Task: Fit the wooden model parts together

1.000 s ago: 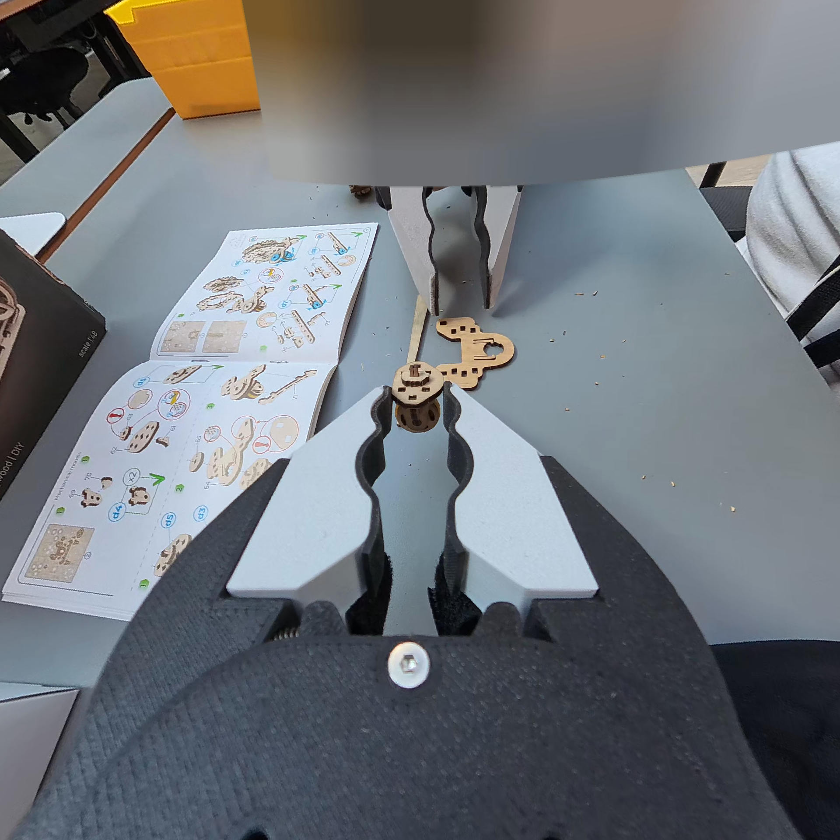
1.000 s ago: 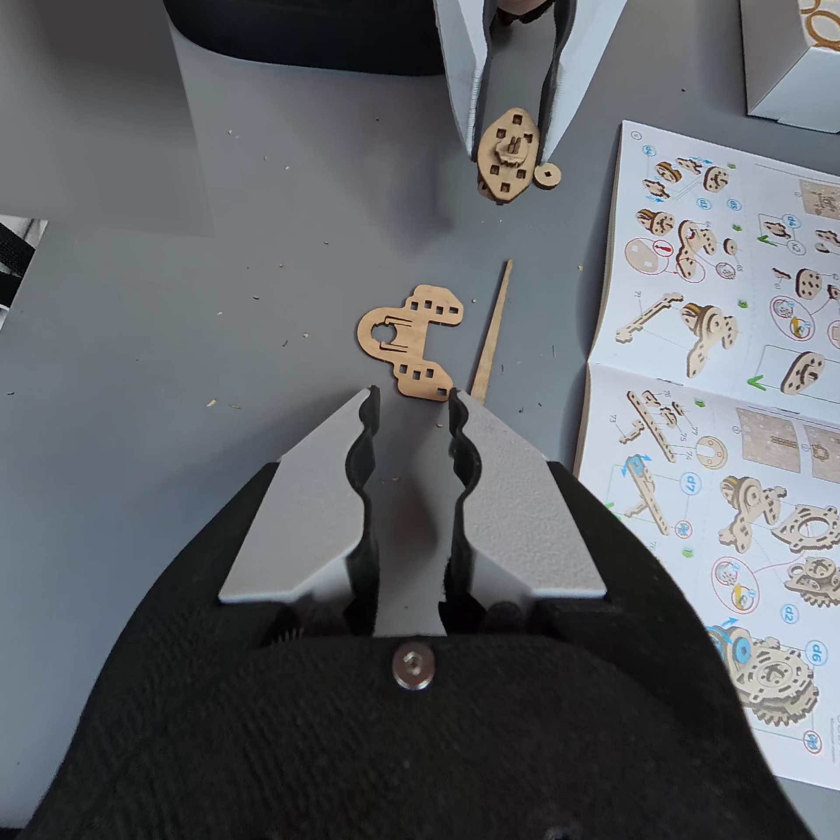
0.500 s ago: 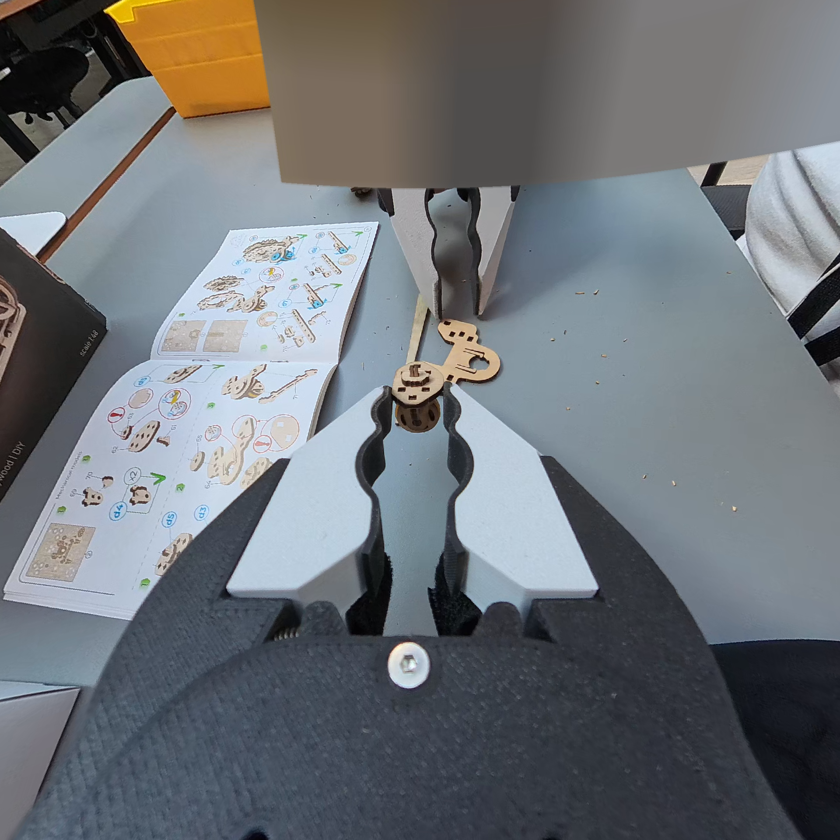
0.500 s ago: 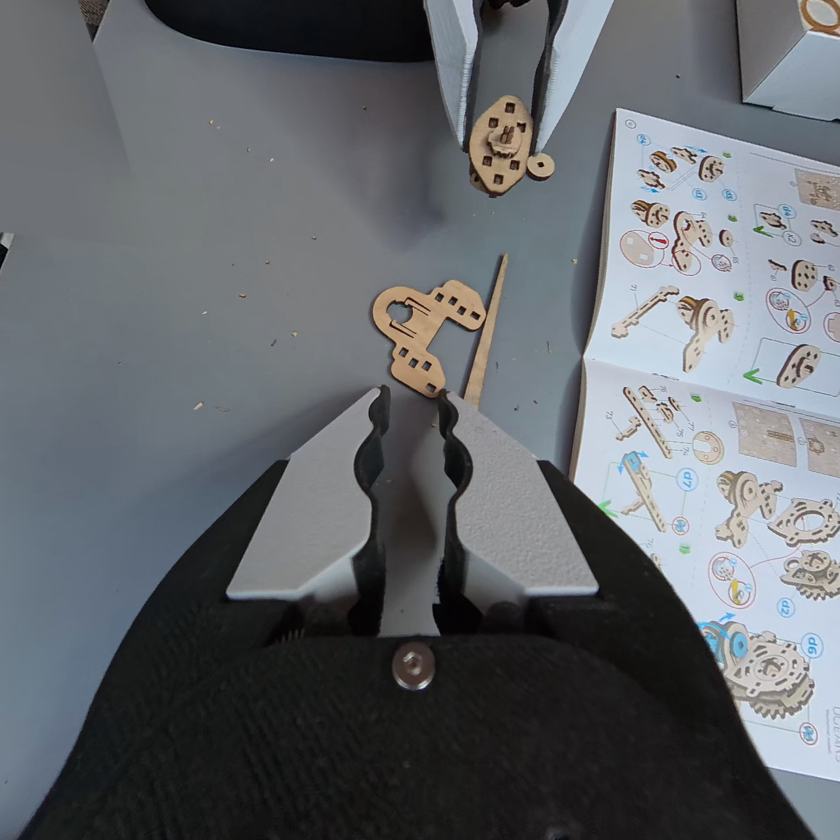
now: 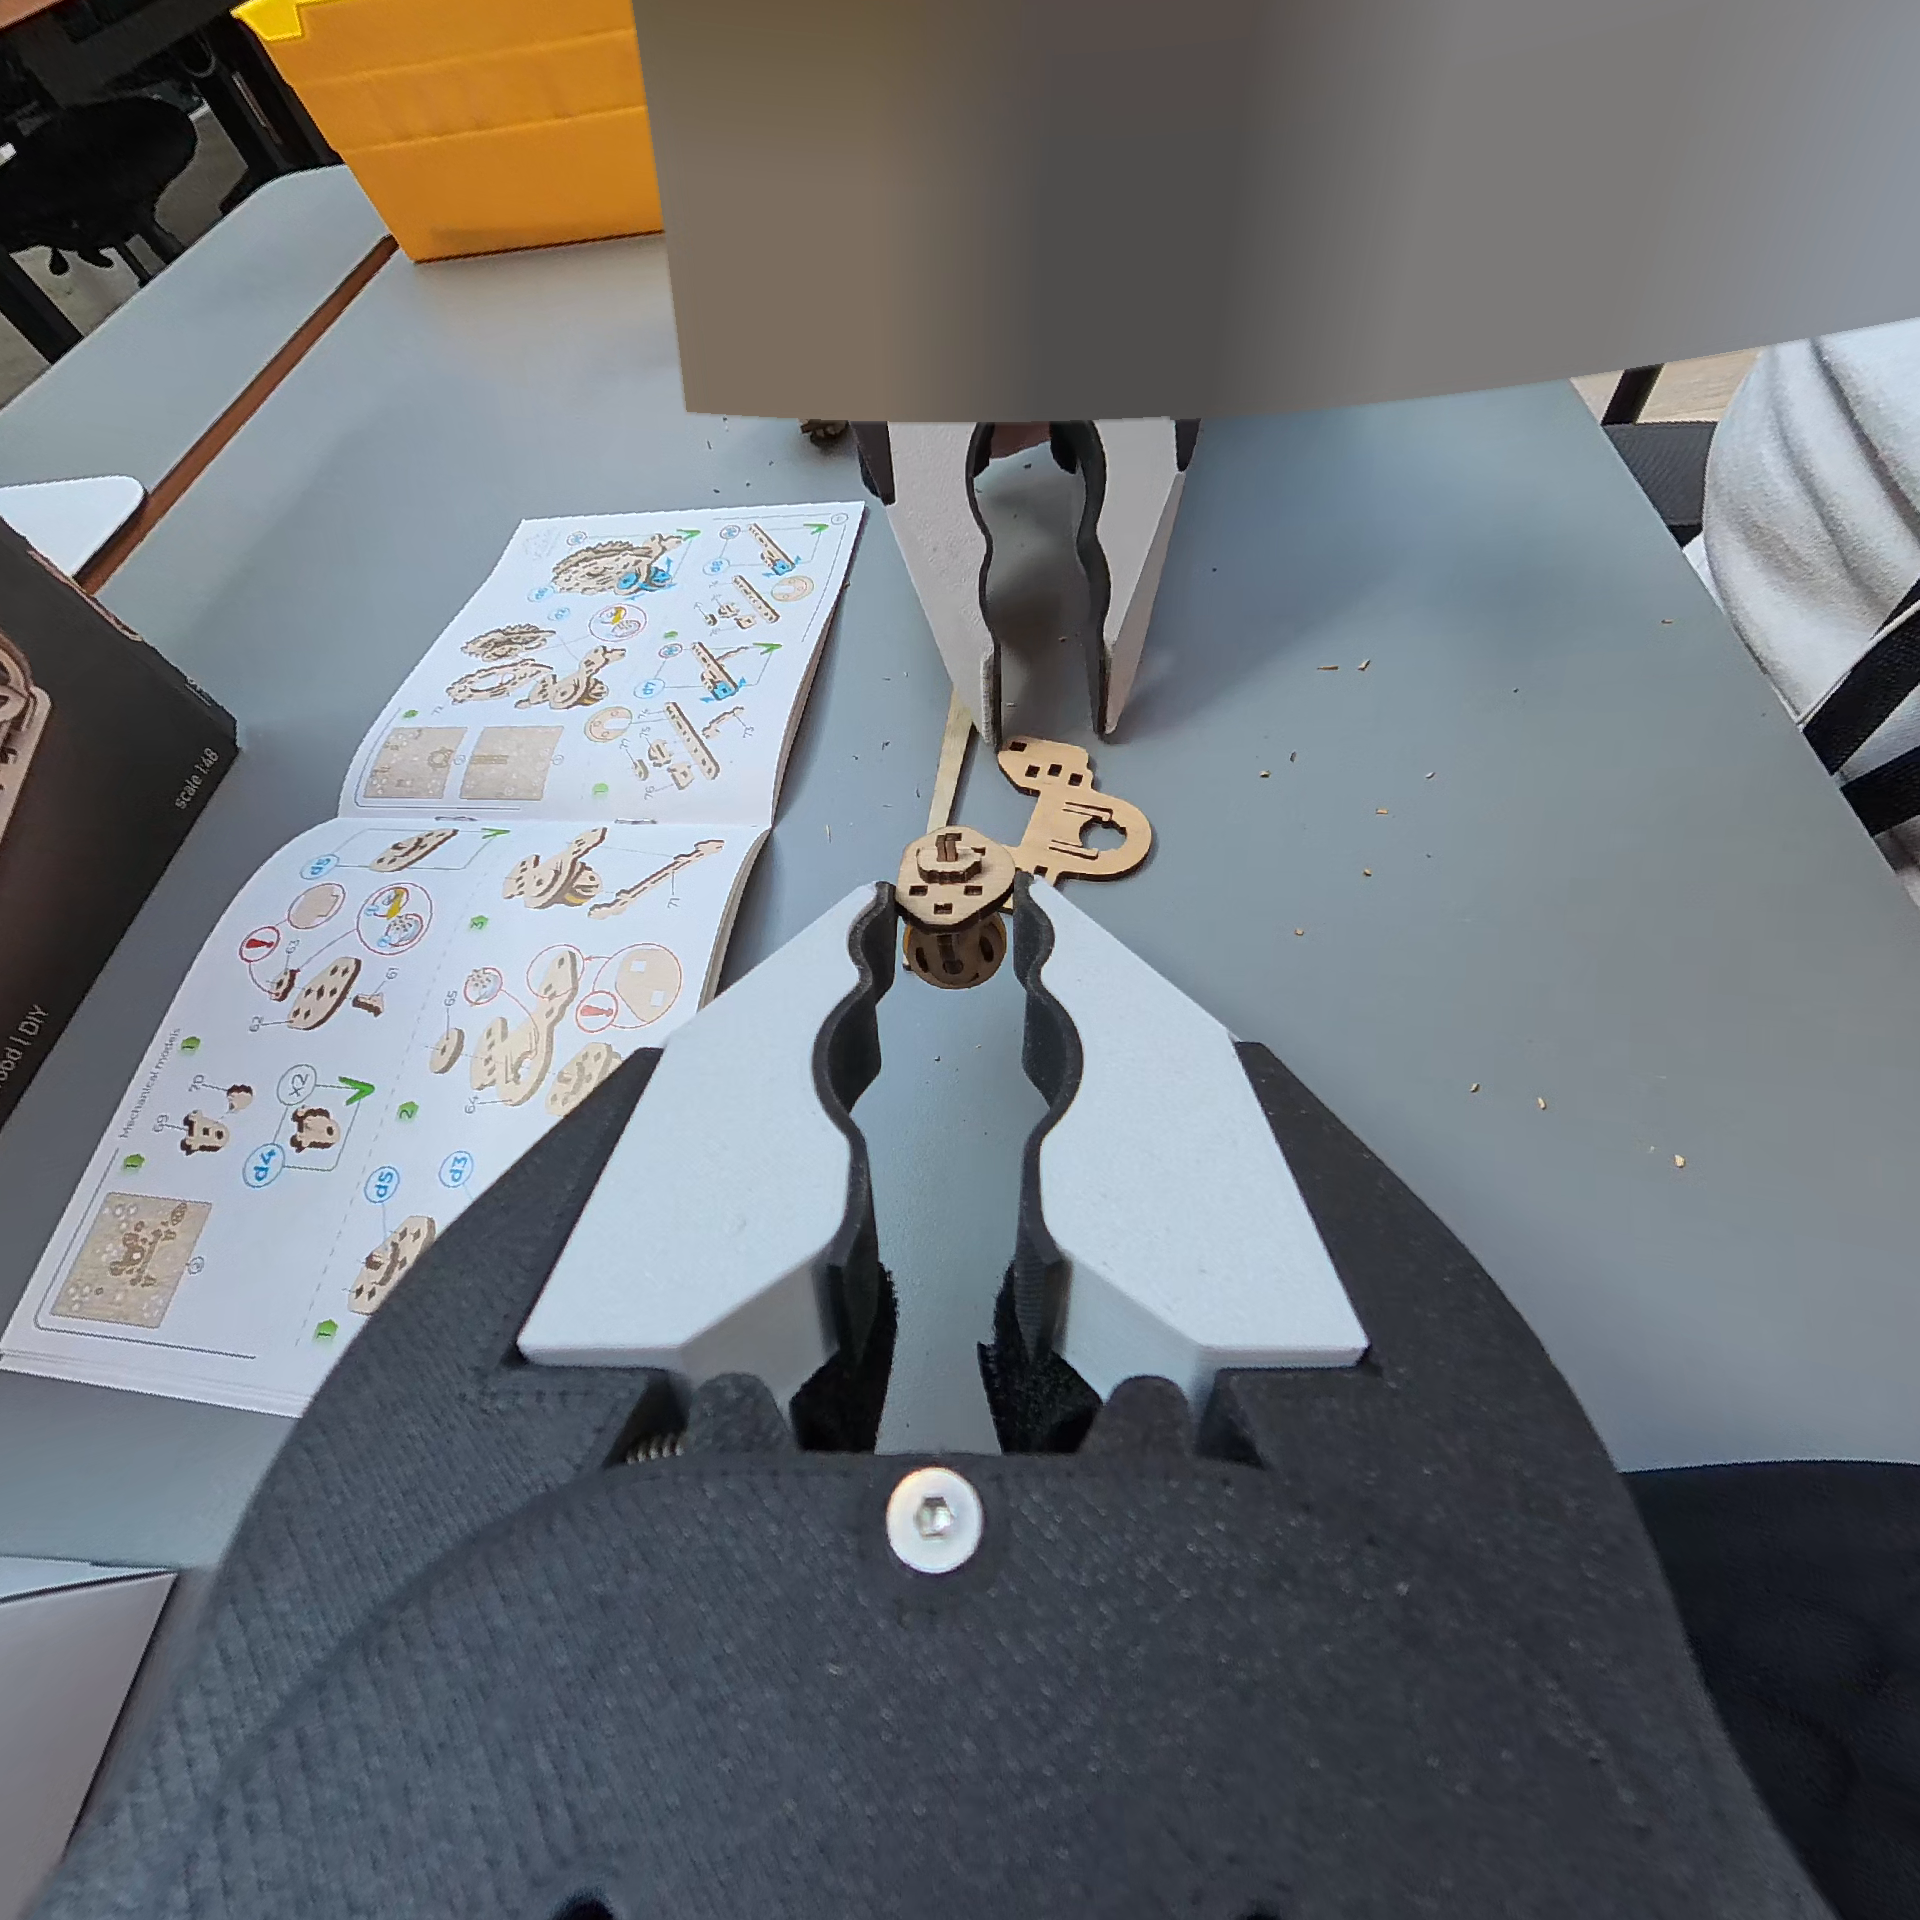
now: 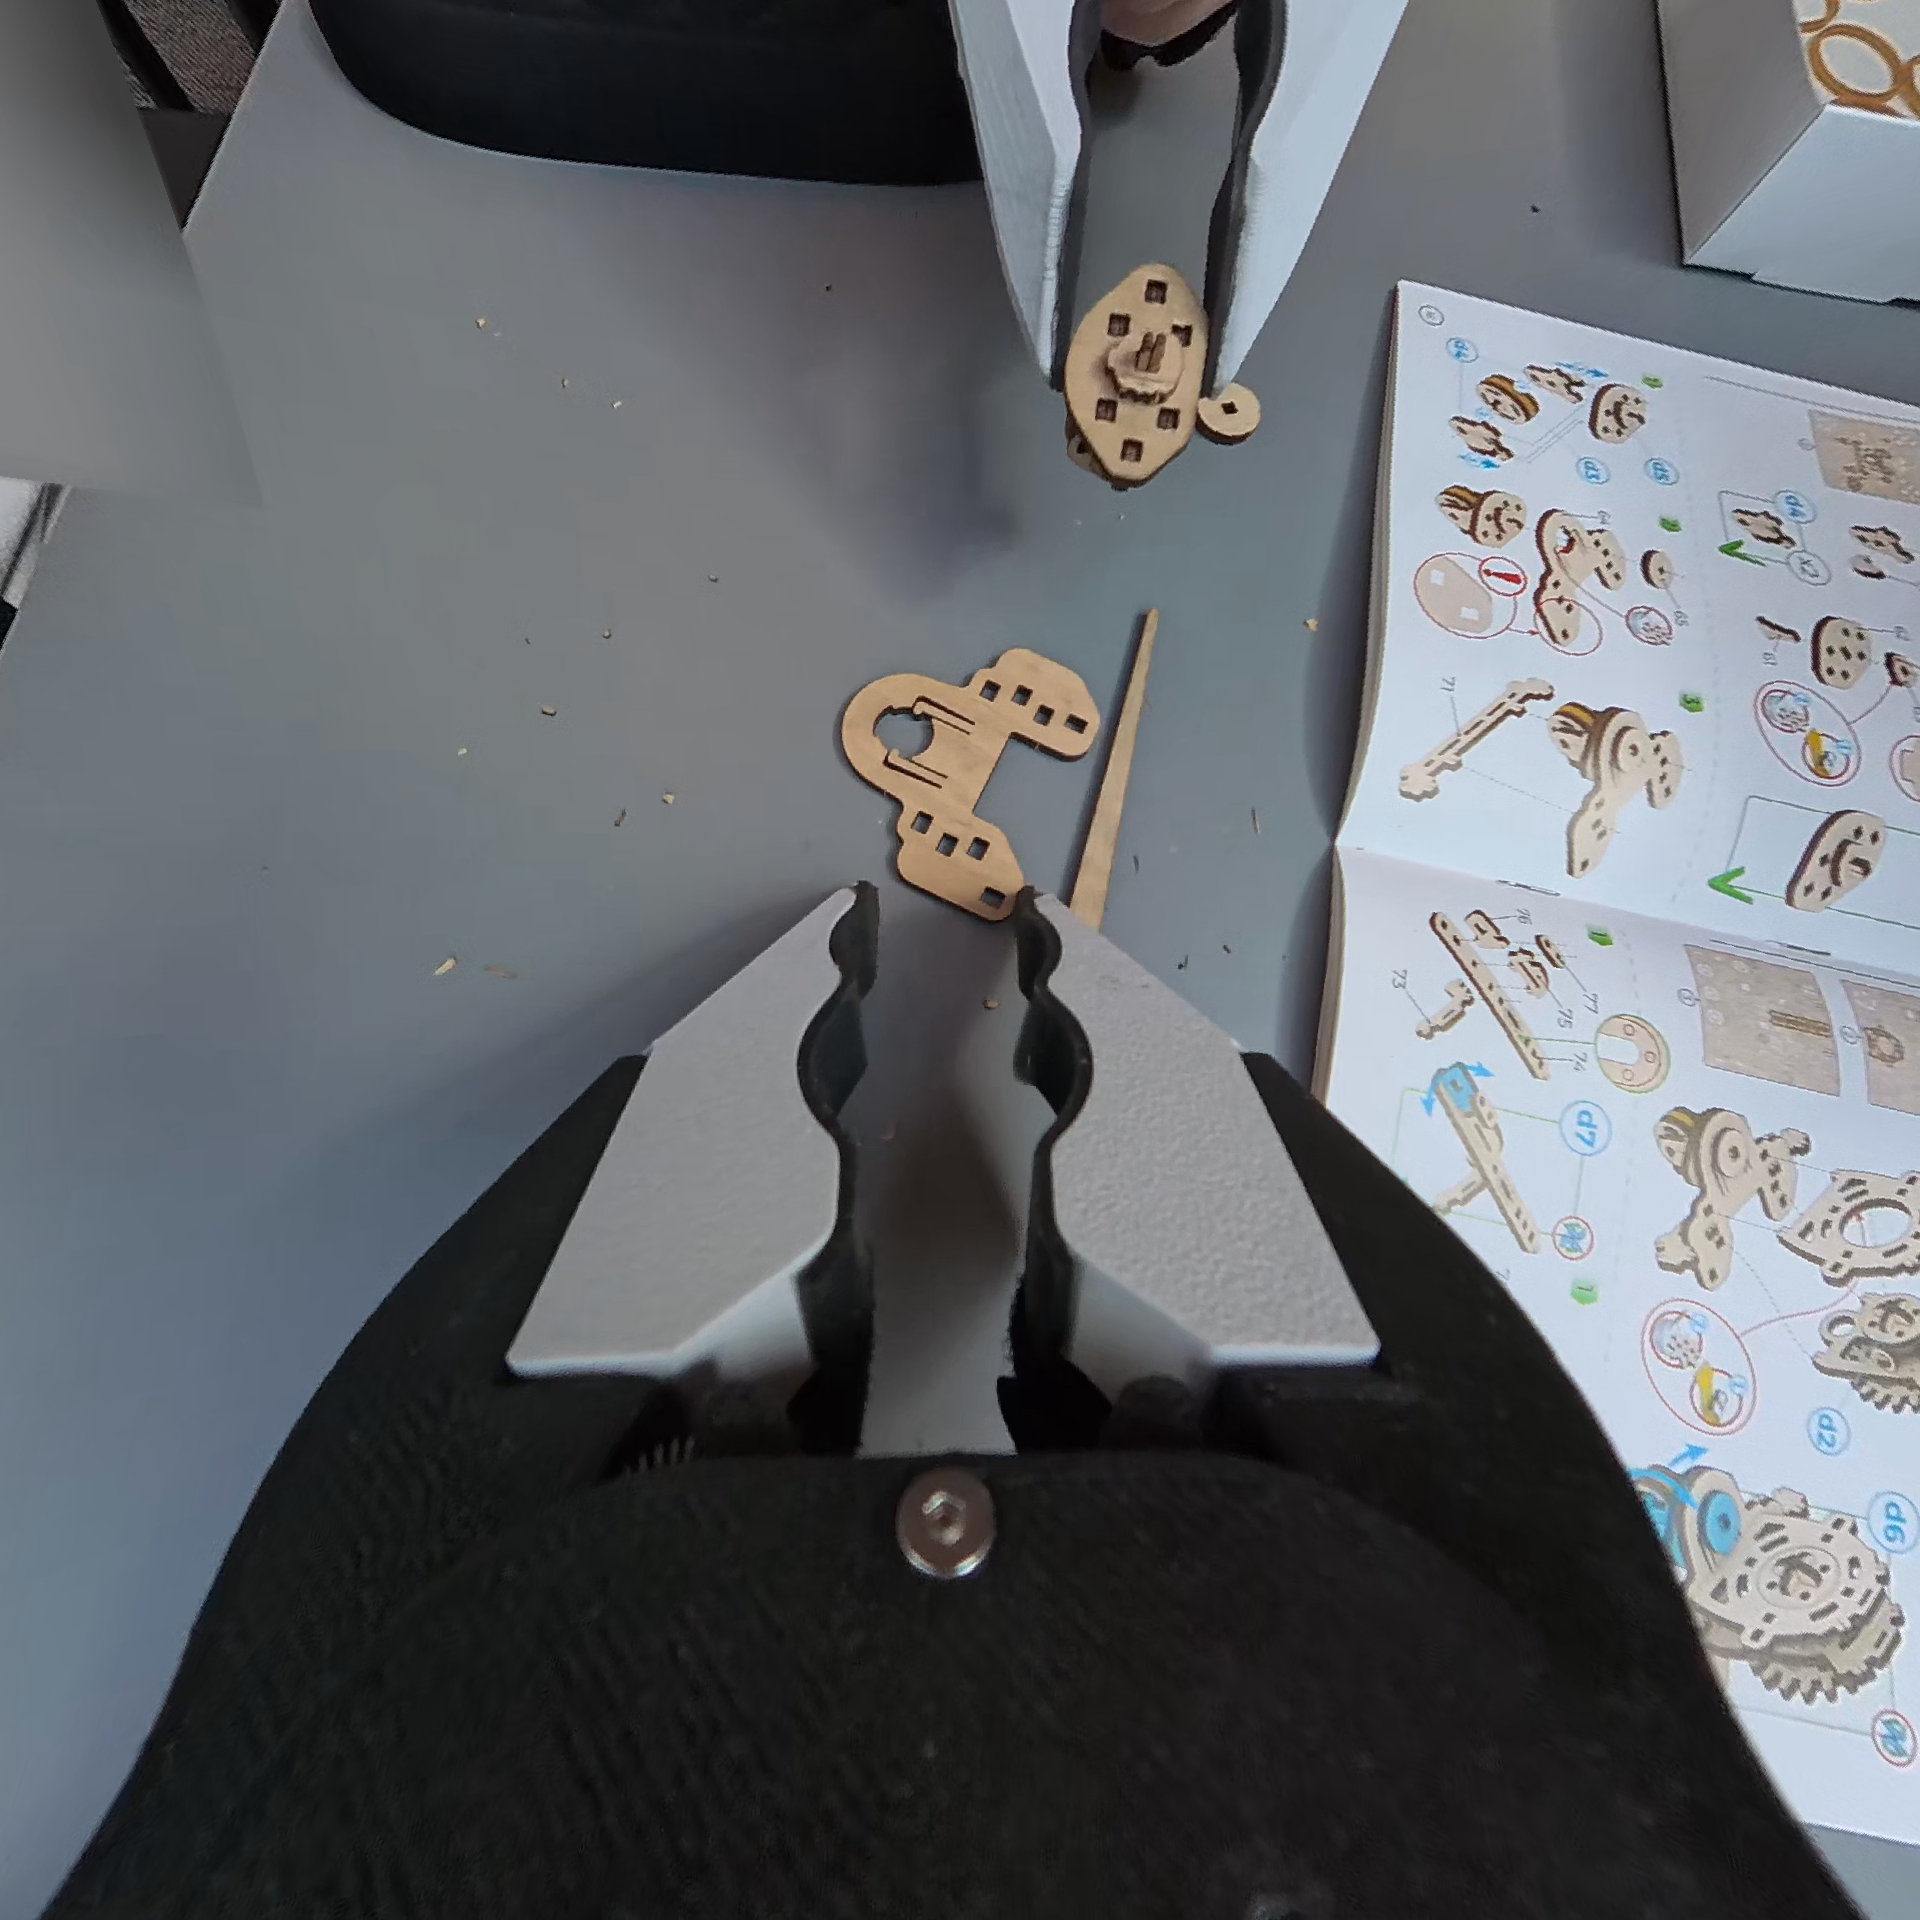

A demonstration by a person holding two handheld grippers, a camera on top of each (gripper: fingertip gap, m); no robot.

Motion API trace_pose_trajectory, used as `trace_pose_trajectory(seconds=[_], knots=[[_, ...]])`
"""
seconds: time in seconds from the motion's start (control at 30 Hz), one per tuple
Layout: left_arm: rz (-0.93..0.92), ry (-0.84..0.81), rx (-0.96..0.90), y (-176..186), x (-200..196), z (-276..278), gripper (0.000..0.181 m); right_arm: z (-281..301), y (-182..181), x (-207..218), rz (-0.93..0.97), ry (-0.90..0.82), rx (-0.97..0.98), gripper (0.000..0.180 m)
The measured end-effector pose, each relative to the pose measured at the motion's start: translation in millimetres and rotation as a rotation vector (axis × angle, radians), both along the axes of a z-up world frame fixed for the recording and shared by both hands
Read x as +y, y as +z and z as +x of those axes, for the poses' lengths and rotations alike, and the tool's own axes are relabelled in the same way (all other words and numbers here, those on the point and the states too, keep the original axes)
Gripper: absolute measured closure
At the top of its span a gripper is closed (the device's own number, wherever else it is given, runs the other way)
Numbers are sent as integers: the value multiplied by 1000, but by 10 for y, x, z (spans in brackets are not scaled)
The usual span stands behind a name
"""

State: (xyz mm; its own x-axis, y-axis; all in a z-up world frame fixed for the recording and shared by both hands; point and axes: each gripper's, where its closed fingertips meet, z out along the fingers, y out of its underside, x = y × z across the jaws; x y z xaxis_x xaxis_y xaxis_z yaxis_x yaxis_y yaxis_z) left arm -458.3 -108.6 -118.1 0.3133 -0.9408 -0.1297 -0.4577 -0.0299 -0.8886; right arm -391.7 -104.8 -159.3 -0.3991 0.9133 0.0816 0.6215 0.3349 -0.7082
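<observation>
Left gripper (image 5: 954, 902) clamped on a small wooden sub-assembly (image 5: 951, 891) – an oval plate with square holes and a stub on top, pinched right at the fingertips, a second disc showing below it. Same sub-assembly (image 6: 1135, 376) seen from the right wrist view, up at 12 o'clock, held between the far gripper's (image 6: 1132, 379) grey fingers, slightly clear of the table (image 6: 520, 582). Just beside it at 3 o'clock, a tiny round washer (image 6: 1228, 411) with a square hole, lying near the fingertip.

Right gripper (image 6: 943, 902) narrow but gapped, nothing between the jaws, tips down close to the table. Flat bracket piece (image 6: 961, 774) – a keyhole loop with two arms of square holes – lying on the table straight ahead at 12 o'clock, its near arm just reaching the right fingertip; touching or not, cannot tell. Thin wooden stick (image 6: 1117, 764) alongside the bracket at 1 o'clock, near end tucked behind the same finger.

From the left wrist view, bracket (image 5: 1075, 810) at 1 o'clock of the held sub-assembly, between the two grippers, with the right gripper (image 5: 1044, 727) standing over its far end. Stick (image 5: 948, 769) at 12 o'clock.

Open instruction booklet (image 5: 436, 935) spread at 9 o'clock of the left gripper. Dark box (image 5: 94, 831) farther out at the left edge; yellow bin (image 5: 488, 125) at 11 o'clock. Wood crumbs scattered on the grey top.
</observation>
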Motion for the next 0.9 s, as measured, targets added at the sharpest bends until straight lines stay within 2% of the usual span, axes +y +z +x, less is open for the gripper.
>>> trace_pose_trajectory(seconds=[0.3, 0.57, 0.77, 0.9], knots=[[-2, -1, 0, -3, -1, -1, 160, -21, -13, -4, 11, -3, 2, 155], [-9, -6, 2, -16, -8, -1, 160, -15, -17, -42, 15, 15, -1, 167], [-9, -8, 4, -19, -12, 0, 160, -9, -18, -47, -1, 12, -7, 165], [-9, -8, 5, -19, -14, 1, 160, -4, -16, -63, -23, 13, -12, 158]])
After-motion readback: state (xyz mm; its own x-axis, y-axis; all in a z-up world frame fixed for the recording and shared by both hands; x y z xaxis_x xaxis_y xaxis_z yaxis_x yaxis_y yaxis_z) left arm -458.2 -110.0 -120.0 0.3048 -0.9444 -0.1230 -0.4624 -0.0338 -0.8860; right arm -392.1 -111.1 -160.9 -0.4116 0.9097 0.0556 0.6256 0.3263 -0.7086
